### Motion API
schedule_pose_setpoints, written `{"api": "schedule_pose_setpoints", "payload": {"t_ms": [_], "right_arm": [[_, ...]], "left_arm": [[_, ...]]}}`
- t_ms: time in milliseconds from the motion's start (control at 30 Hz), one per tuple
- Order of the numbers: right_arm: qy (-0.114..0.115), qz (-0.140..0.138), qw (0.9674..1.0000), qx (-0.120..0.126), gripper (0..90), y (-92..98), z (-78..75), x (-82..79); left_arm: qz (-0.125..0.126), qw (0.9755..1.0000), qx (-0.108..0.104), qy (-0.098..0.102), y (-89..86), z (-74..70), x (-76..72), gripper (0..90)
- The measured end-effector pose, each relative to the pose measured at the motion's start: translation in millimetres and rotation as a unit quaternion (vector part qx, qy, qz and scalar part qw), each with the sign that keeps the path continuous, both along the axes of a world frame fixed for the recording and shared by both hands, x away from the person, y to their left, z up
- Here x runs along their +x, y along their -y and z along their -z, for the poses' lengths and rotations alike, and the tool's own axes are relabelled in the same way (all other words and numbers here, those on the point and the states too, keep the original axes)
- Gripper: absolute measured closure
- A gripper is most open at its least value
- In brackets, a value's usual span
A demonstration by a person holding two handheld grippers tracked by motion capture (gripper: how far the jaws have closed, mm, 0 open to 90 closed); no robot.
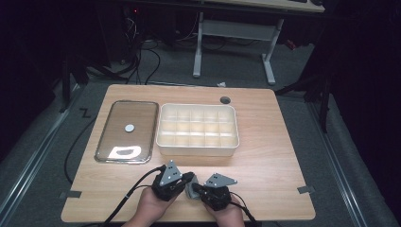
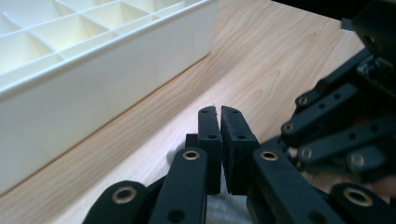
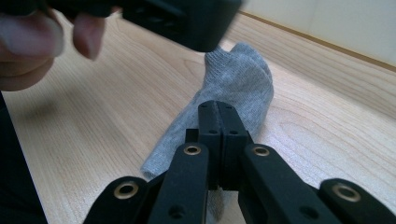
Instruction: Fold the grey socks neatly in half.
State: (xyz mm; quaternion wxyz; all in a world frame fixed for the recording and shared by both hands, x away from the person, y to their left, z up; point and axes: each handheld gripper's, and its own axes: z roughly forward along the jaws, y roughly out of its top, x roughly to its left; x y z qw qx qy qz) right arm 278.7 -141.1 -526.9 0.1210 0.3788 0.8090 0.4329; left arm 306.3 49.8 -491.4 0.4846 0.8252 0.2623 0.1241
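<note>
- Sock [image 3: 233,88] handling is the work here: one grey sock lies flat on the wooden table [image 1: 279,142], near the front edge, between the two grippers and in front of the white divided box [image 1: 197,150].
- Right gripper [image 3: 218,108] has its jaws closed together; the sock lies under and around them, but I cannot tell whether any cloth is pinched between the pads.
- Left gripper [image 2: 220,112] also has its jaws nearly together, with a thin gap and nothing visible between them. It hangs just above the table beside the box wall, and some grey cloth shows below it.
- To do this step well, I think each gripper should take a different end of the sock, low at the table, so the cloth does not bunch.
- The lift should be gentle, because a thin sock can slip out of flat pads.
- The hands are very close, so the grippers could bump together; a little space between them would help.
- Count: one sock, one divided box with fifteen compartments in three rows of five, one clear lid [image 1: 126,131] to the left of the box, two grippers.
</note>
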Motion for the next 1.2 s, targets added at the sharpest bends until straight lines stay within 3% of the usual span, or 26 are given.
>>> {"api": "schedule_pose_setpoints", "payload": {"t_ms": [167, 333, 567, 700, 967, 1133, 1200], "right_arm": [[0.001, -0.001, 1.0, 0.001, 90.0, 0.3, 0.4, -0.2], [0.0, 0.0, 1.0, 0.002, 90.0, 0.4, 0.5, -0.4], [-0.002, -0.004, 1.0, 0.003, 90.0, 0.3, 0.5, -0.7], [0.001, 0.0, 1.0, 0.003, 90.0, -1.0, 0.7, -2.2], [-0.006, -0.002, 1.0, 0.005, 90.0, -1.2, -0.4, -1.7], [0.008, 0.008, 0.9999, -0.01, 86.8, -2.0, -5.9, -3.7], [0.019, 0.004, 0.9998, -0.001, 86.9, 0.5, -13.5, -7.9]], "left_arm": [[-0.003, 0.9998, 0.019, 0.008, 12.0, 1.7, 3.8, 87.0], [0.003, 0.9995, 0.032, -0.001, 15.3, 9.5, 7.1, 87.1], [-0.008, 0.9989, 0.046, -0.01, 11.2, 21.8, 13.5, 87.2], [-0.011, 0.9992, 0.033, -0.018, 6.5, 29.9, 15.5, 87.3], [-0.016, 0.9998, 0.008, -0.009, 0.6, 38.7, 11.4, 87.6], [-0.016, 0.9998, 0.008, -0.006, 0.1, 39.3, 10.7, 87.8], [-0.015, 0.9998, 0.009, -0.005, 0.0, 39.3, 10.4, 88.0]]}}
